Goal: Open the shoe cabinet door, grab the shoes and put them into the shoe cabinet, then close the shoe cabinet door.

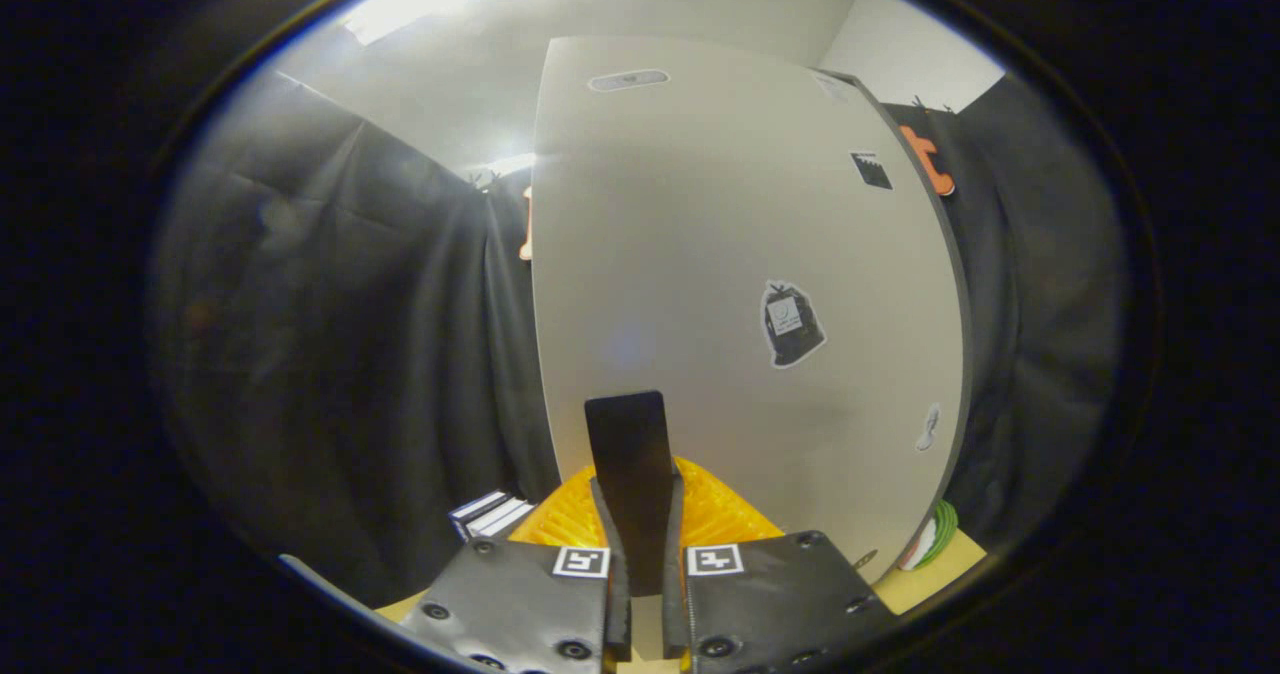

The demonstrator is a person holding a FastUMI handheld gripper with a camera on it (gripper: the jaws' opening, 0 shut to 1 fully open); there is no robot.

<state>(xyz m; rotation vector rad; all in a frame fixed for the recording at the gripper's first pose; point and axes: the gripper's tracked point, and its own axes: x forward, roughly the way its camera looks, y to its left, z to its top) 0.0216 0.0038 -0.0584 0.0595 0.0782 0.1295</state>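
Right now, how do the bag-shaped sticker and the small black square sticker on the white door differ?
The bag-shaped sticker is larger than the square sticker. The bag one has a white outline and pale patch; the square one looks plain black. The bag one sits mid-door, the square one higher. Both lie flat on the door. The gripper is shut on a black tab.

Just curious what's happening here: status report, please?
Gripper fingers close together, grip unclear. Orange shoe, likely, right behind fingers. White cabinet door just beyond, facing us.
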